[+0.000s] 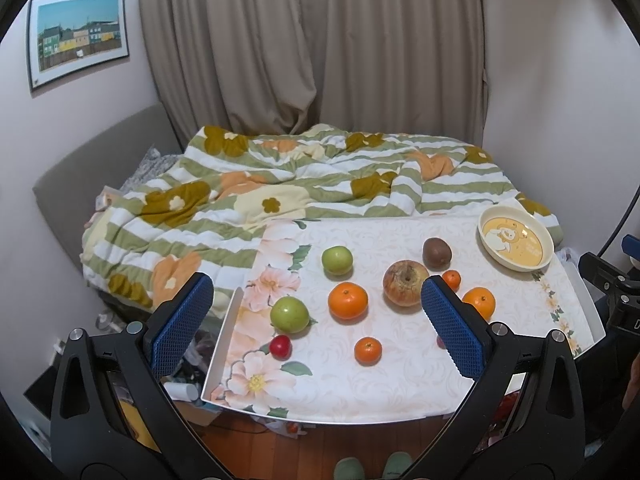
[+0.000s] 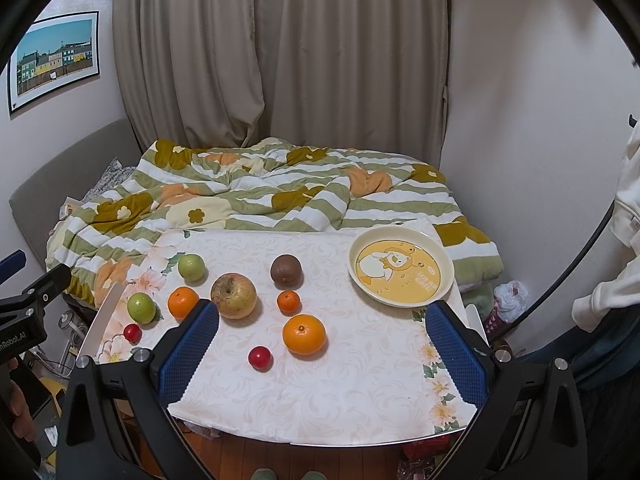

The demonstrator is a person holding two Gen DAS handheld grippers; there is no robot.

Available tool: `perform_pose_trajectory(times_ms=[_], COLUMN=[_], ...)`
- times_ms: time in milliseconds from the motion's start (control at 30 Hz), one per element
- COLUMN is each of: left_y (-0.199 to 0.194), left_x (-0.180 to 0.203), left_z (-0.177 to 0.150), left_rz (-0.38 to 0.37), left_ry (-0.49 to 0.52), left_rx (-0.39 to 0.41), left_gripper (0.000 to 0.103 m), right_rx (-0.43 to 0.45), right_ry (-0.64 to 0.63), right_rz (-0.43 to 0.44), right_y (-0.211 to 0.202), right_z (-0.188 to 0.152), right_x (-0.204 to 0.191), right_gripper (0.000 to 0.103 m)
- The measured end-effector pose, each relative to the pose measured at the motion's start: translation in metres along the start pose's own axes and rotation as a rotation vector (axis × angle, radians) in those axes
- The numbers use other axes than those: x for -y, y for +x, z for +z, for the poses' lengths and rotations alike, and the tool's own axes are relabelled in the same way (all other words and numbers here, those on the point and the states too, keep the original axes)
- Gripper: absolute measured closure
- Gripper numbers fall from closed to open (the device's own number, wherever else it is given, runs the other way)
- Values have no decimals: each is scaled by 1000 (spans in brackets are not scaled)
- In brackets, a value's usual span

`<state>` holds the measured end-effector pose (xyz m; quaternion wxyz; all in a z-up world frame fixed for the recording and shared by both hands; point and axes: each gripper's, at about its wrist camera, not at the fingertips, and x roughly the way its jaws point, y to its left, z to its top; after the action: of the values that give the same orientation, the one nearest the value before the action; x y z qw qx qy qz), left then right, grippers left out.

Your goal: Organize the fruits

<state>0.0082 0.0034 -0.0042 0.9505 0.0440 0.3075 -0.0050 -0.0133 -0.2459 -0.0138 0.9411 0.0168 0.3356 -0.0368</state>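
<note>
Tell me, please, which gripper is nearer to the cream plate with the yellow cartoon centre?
Right. The right gripper hovers open with its right-side finger just below the cream plate. The left gripper hangs open over the table's left half, with the plate far to its right.

- The left wrist view looks from above the near left of the desk (image 1: 360,384), angled down and forward past its own tool (image 1: 316,322) toward the bed (image 1: 240,200) and curtain (image 1: 312,40).
- The right wrist view faces the same way from further right, with the plate (image 2: 401,266) nearer the middle.
- Both sit at similar height, fairly near the desk, though the fisheye bend makes this hard to judge.
- Both share the desk top, fruit, plate, bed, curtain and wall picture (image 1: 78,36).
</note>
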Motion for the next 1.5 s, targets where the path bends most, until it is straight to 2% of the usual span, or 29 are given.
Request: perform_pose_trajectory(times_ms=[633, 833, 1033, 1167, 1300, 1500], left_y=[-17, -11, 2, 20, 46, 102], left_x=[4, -5, -22, -36, -50, -65], left_z=[6, 11, -1, -5, -6, -12], left_rz=[7, 67, 142, 121, 52, -27], left_ry=[-26, -59, -43, -13, 34, 150], left_rx=[8, -46, -86, -113, -147, -240], left_gripper=[0, 0, 0, 0, 0, 0], right_rx=[1, -25, -58, -78, -98, -166], right_ry=[0, -11, -23, -1, 45, 74], right_rz=[11, 23, 68, 80, 96, 7], right_y=[-1, 5, 23, 35, 53, 80], right_z=[2, 11, 14, 11, 7, -9], right_x=[1, 1, 2, -4, -17, -44], right_gripper=[0, 0, 0, 0, 0, 0])
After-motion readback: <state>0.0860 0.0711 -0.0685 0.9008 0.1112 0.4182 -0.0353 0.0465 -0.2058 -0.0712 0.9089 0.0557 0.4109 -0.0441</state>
